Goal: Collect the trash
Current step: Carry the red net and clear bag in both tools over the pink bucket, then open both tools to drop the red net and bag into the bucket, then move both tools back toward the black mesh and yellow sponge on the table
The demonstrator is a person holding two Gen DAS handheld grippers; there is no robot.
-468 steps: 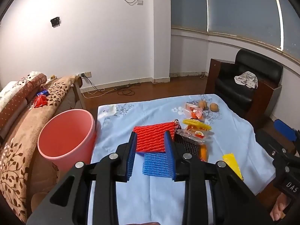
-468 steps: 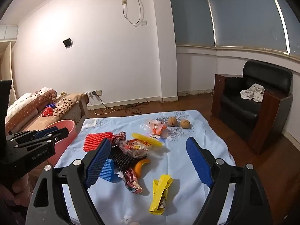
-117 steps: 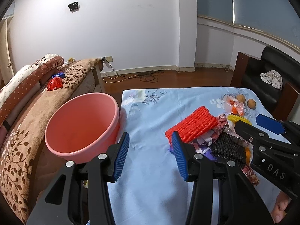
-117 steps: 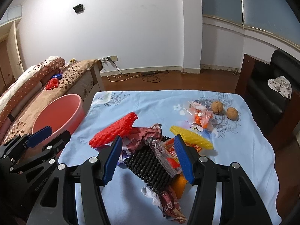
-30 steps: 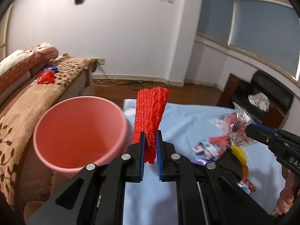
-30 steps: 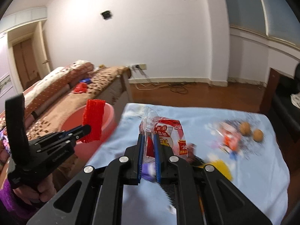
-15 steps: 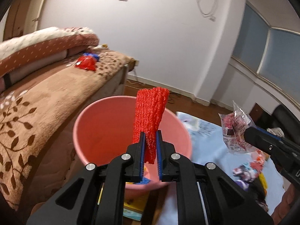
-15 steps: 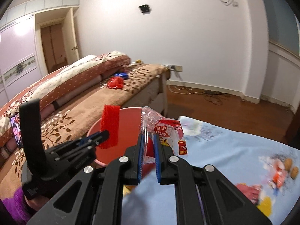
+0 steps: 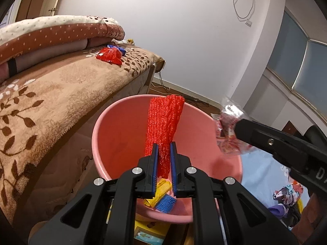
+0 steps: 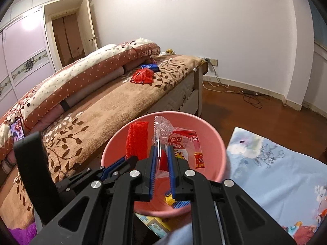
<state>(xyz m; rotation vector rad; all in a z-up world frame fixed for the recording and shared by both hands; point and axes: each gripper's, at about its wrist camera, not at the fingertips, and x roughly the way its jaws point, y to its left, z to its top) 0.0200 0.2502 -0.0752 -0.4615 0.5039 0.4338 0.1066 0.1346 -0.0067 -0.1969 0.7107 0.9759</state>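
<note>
Inside pink bucket (image 9: 114, 143), yellow wrapper (image 9: 158, 189) half-hidden (behind gripper fingers).

snack wrapper (image 10: 185, 145): red label, white chars, too small/warped to read; yellow patch w/ digits "20", rest cut off.
right tool (image 9: 237, 129): white "D" on black body, rest out of frame.
elsewhere: no legible txt.
</note>
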